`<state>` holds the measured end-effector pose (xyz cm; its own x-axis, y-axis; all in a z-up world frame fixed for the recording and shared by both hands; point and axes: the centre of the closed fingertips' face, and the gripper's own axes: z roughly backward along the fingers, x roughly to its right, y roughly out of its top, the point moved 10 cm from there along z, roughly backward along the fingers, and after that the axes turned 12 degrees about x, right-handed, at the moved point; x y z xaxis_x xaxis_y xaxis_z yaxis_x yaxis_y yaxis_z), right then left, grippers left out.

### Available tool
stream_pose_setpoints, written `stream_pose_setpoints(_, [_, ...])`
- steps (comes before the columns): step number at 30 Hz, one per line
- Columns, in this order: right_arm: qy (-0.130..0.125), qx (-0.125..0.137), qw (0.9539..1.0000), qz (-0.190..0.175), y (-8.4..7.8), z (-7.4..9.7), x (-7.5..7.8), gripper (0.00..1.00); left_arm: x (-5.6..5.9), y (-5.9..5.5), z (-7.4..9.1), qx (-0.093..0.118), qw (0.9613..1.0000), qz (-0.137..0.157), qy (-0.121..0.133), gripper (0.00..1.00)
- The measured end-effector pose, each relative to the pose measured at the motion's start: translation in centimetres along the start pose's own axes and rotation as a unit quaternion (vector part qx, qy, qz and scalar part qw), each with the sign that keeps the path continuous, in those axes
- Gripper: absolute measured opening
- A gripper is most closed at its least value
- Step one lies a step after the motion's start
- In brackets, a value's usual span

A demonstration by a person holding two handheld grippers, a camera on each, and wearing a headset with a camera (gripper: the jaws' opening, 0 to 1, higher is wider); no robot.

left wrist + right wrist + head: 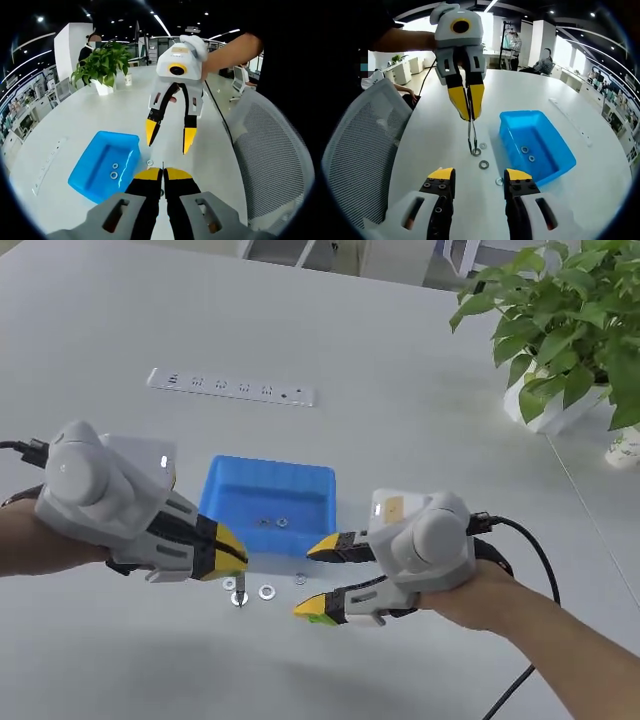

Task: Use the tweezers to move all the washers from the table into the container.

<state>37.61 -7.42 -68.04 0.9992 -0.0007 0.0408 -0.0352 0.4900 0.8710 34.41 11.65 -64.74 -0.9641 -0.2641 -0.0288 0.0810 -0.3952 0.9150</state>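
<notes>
**Operator:** State of the left hand-held gripper (467,118)?

**Inspector:** Jaws together, clamped on the tweezers (471,134); a hand holds the unit above the bench (400,450); the tweezers run down from the yellow jaw tips; in the right gripper view their points meet the contacted washer (476,151).

**Operator:** State of the right hand-held gripper (308,581)?

**Inspector:** Jaws apart, nothing between them; the unit is held off the bench surface and faces the left hand-held gripper; in the head view its upper jaw tip lies against the near wall of the container (300,490), and its lower tip sits nearer the person.

**Operator:** Location of the washers outside the container?

**Inspector:** Four lie flat on the bench in a loose cluster, just in front of the container's near wall and between the two units. These are the contacted washer; the adjacent washer (482,145), just beside it; the middle washer (483,164), a little nearer the right unit; and the outer washer (499,181), near the container corner and close to the right unit's jaw.

**Operator:** Condition of the container?

**Inspector:** Blue, rectangular, open at the top, resting on the bench; two stored washers (524,149) lie on its floor, near each other and apart from the walls.

**Operator:** Other items?

**Inspector:** A white power strip (230,387) lies on the bench beyond the container, well apart from it; a potted plant (565,325) stands at the far right of the bench; a mesh chair (365,150) stands at the bench edge.
</notes>
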Motion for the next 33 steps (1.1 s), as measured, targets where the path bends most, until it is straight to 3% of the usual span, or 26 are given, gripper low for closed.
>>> stream_pose_setpoints(9, [0.014,0.003,0.9999,0.002,0.3,-1.3,-0.2,0.39,-0.1,0.0,0.1,0.002,1.0000,-0.001,-0.005,0.05])
stream_pose_setpoints(21, [0.038,0.019,0.9989,0.021,0.7,-4.0,0.1,0.29,-0.2,0.0,-0.1,0.001,0.9999,0.001,-0.015,0.05])
stream_pose_setpoints(33, [0.064,0.014,0.9971,0.038,0.8,-6.2,0.3,0.19,-0.3,-0.1,-0.1,-0.002,0.9998,0.002,-0.022,0.05])
